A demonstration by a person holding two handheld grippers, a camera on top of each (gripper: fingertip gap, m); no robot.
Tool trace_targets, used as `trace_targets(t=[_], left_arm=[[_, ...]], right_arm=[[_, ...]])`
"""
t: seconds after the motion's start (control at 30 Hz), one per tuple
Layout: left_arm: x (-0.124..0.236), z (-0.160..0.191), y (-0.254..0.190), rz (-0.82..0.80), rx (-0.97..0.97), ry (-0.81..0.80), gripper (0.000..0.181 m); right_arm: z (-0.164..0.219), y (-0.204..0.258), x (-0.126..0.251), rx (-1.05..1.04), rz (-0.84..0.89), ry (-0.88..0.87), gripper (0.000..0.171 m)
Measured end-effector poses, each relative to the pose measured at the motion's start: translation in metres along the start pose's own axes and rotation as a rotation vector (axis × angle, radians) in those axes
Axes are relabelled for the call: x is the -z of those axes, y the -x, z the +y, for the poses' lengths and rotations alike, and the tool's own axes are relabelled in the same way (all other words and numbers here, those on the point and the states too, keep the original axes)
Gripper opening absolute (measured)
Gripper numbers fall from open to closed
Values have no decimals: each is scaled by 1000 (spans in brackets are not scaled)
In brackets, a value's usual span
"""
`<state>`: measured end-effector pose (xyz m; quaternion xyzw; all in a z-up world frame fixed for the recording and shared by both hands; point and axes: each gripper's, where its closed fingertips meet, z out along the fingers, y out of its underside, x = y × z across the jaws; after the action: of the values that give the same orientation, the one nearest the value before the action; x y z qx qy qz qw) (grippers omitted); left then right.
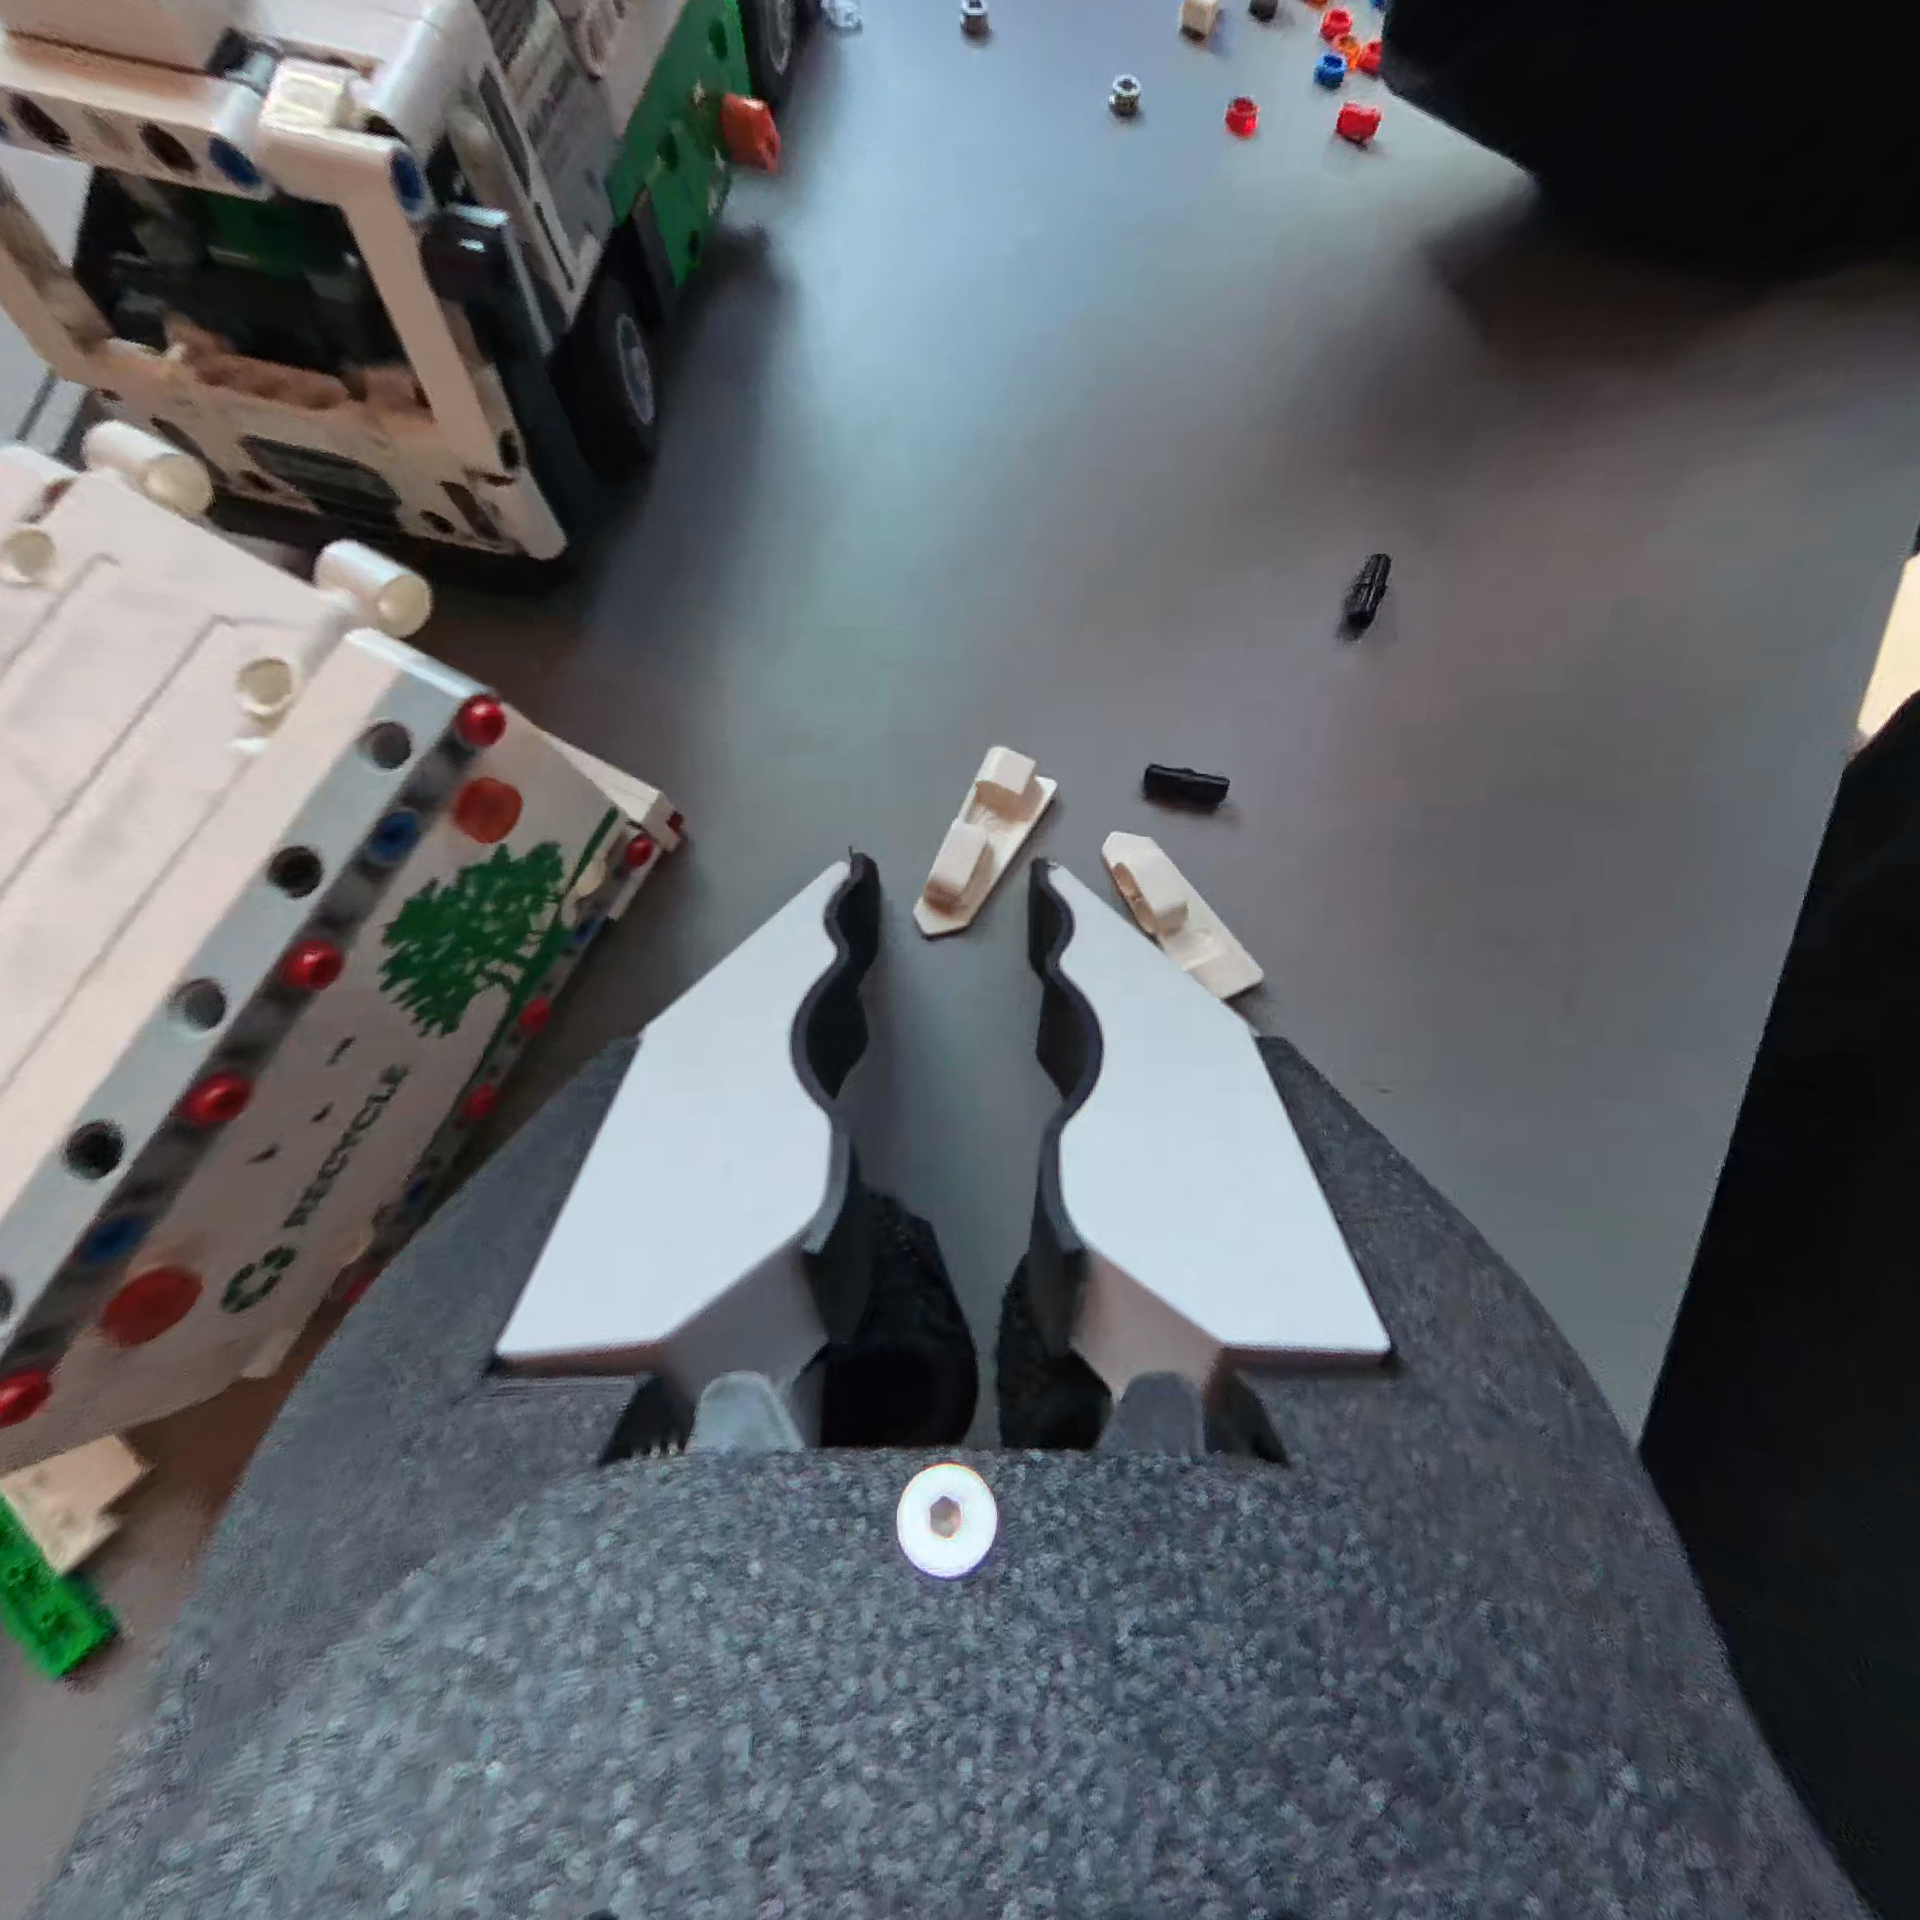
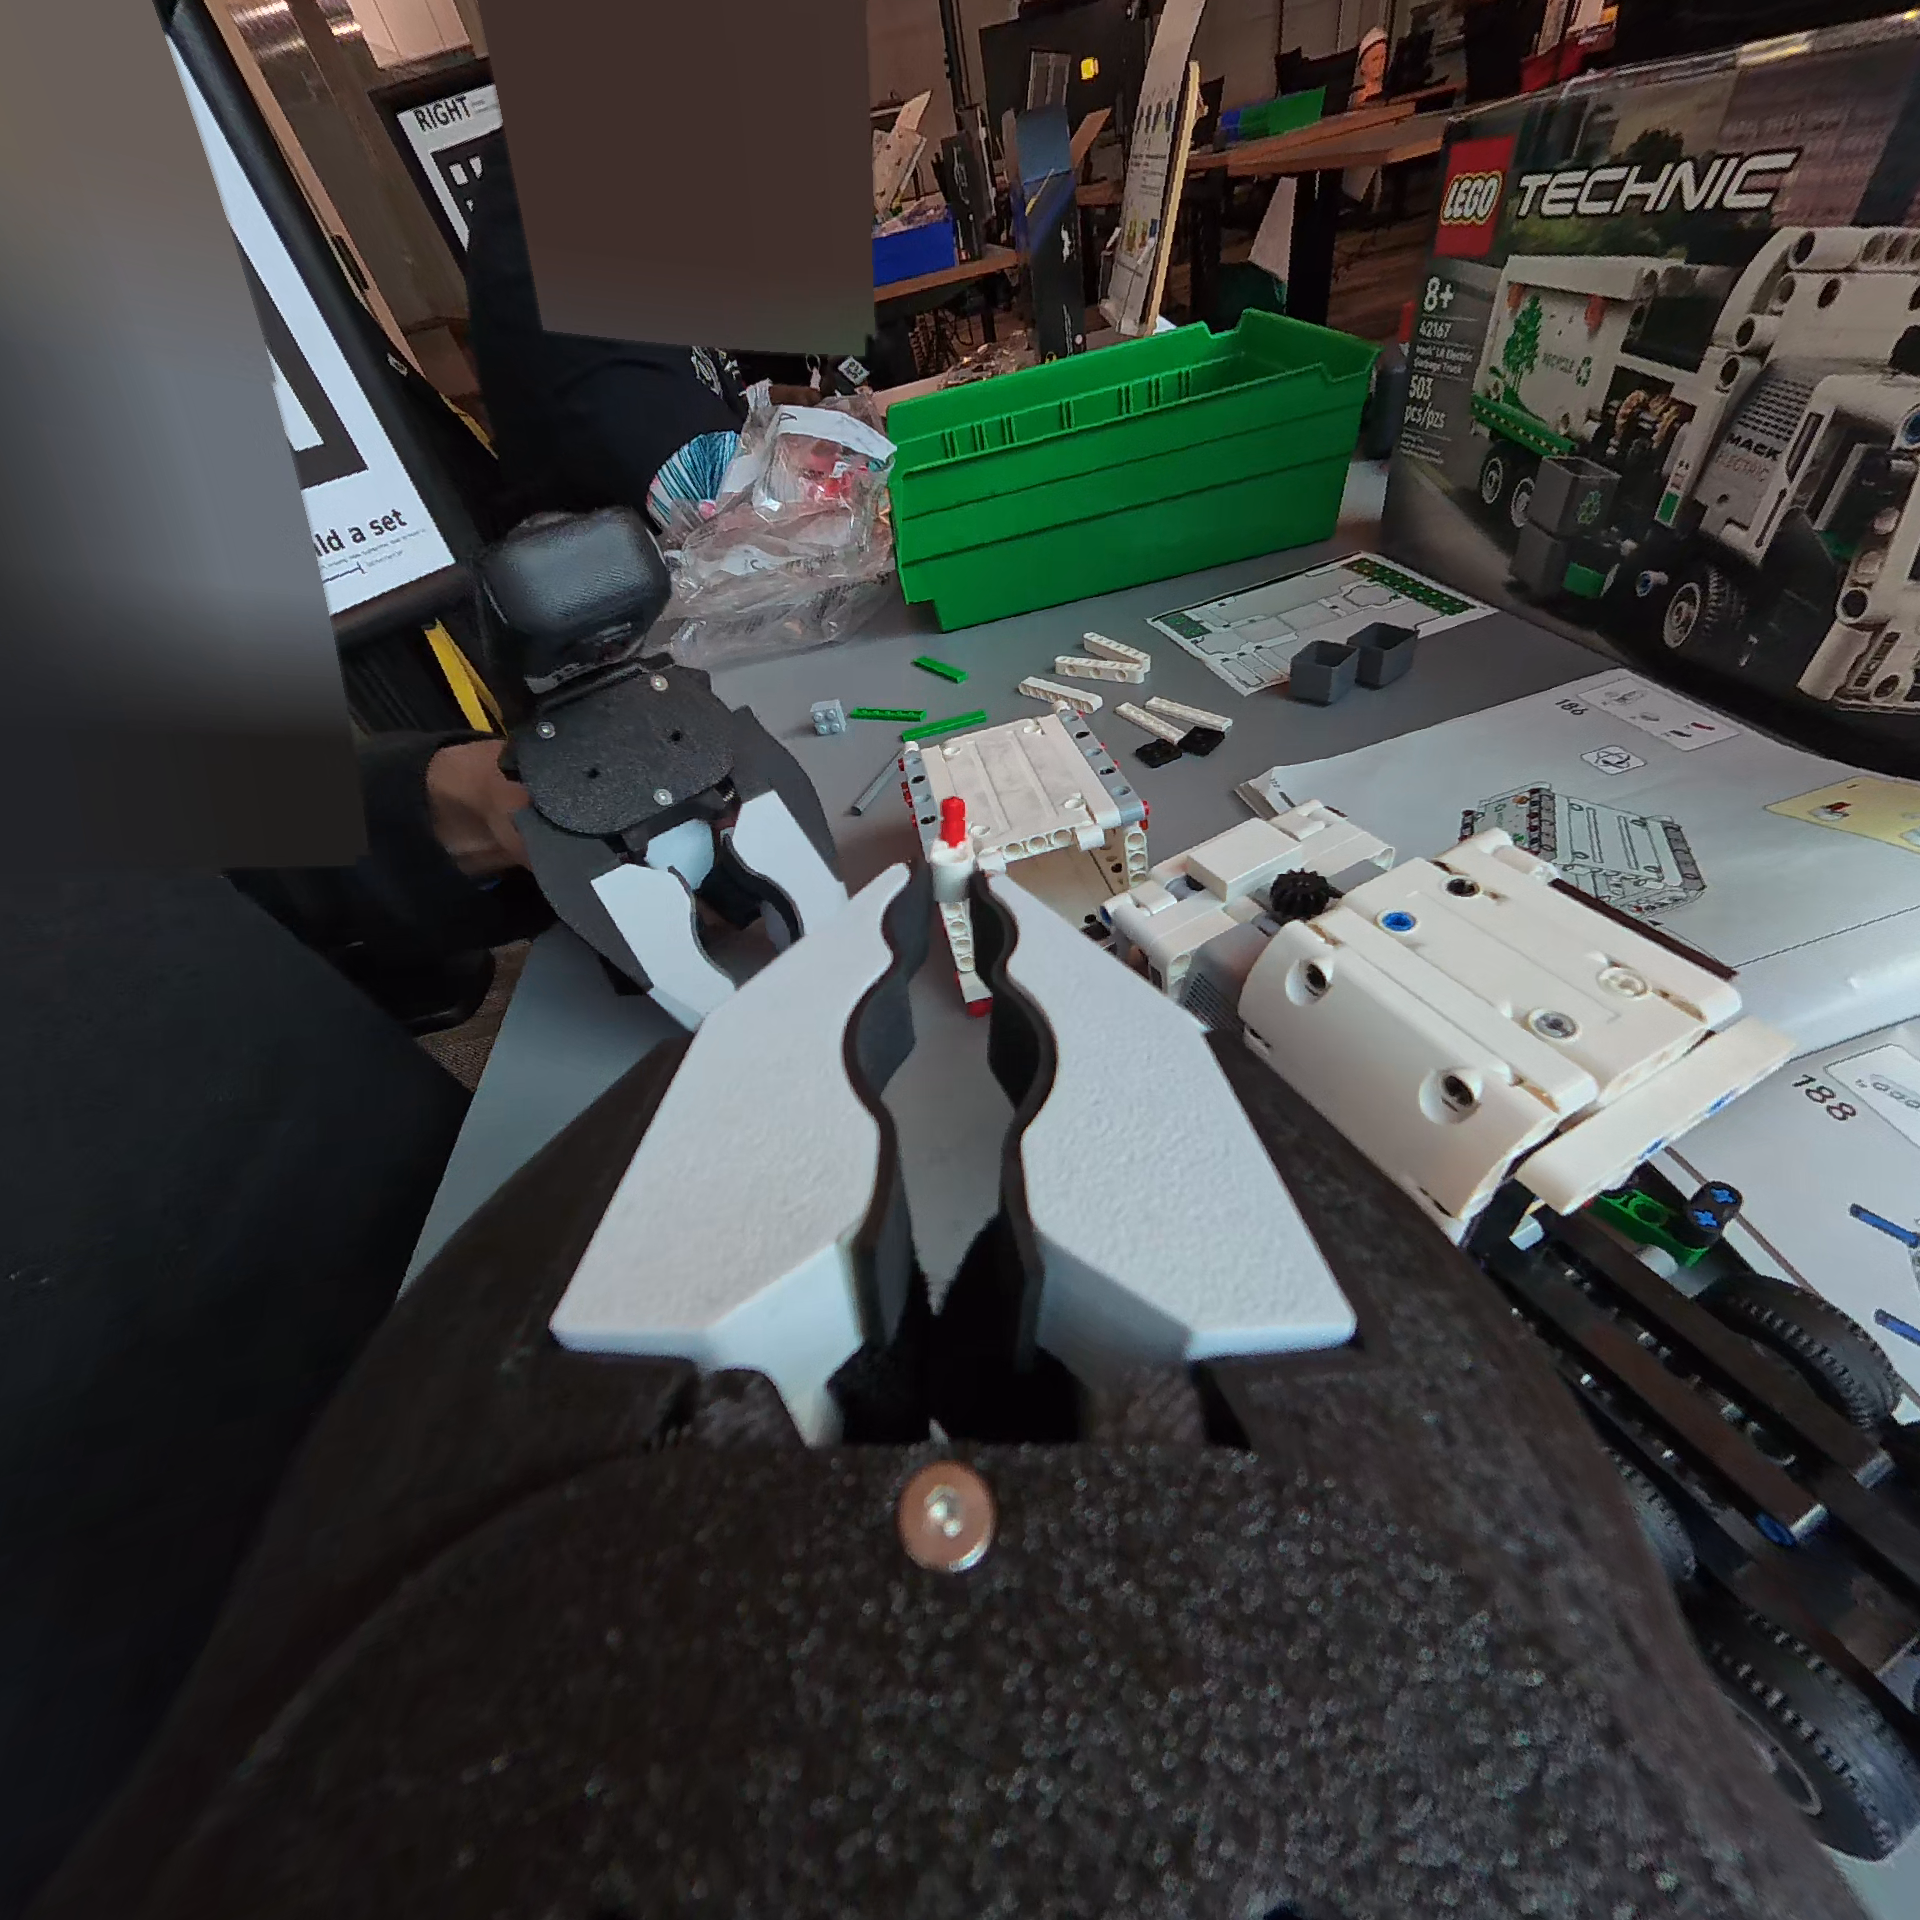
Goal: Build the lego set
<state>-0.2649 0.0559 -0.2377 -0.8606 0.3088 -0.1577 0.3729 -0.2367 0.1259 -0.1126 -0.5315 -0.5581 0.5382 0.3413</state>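
Note:
In the left wrist view my left gripper (image 1: 951,883) is open and empty, low over the grey table (image 1: 1039,468). Two small white lego pieces lie just past its tips, one ahead (image 1: 987,842) and one to the right (image 1: 1179,920). The white truck cab (image 1: 312,260) and the white container body with a green tree sticker (image 1: 260,935) are to its left. In the right wrist view my right gripper (image 2: 945,883) is shut on a small white connector with a red pin (image 2: 950,847), close to the container body (image 2: 1023,800). The truck (image 2: 1455,987) lies to the right, and the left gripper (image 2: 743,956) shows to the left.
Two black pins (image 1: 1184,782) (image 1: 1368,590) and small coloured pieces (image 1: 1351,120) lie on the table. A green bin (image 2: 1122,468), the set's box (image 2: 1662,364), an open instruction booklet (image 2: 1558,790), loose white beams (image 2: 1112,665), grey tubs (image 2: 1351,655) and plastic bags (image 2: 790,520) are farther back. The tips of one gripper are about 15 cm away from the tips of the other.

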Motion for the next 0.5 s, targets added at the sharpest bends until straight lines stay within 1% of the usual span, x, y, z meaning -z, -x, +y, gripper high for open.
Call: trace_targets(t=[0.07, 0.1, 0.17, 0.23, 0.3, 0.4, 0.47, 0.5], left_arm=[[-2, -1, 1, -16, -39, 8, 12], [-1, -1, 2, -23, -49, 21, 11], [11, 0, 5, -61, -72, 30, 6], [41, -3, 16, -126, -65, -23, 5], [79, 8, 44, -239, 8, -32, 5], [133, 43, 96, -430, 135, -10, 5], [156, 65, 126, -525, 196, 8, 5], [161, 75, 137, -542, 227, 22, 5]], right_arm=[[1, -2, 0, -1, 4, 2, 6], [1, -2, 1, -3, 5, 1, 5], [1, -3, 1, -9, 5, -2, 5], [1, -3, 1, -14, 3, -3, 6], [-1, -1, 1, -17, -6, -9, 5], [-2, 3, 0, -11, -15, -8, 6], [-1, 4, -1, -5, -16, -2, 6], [0, 4, -2, -7, -19, 0, 6]])
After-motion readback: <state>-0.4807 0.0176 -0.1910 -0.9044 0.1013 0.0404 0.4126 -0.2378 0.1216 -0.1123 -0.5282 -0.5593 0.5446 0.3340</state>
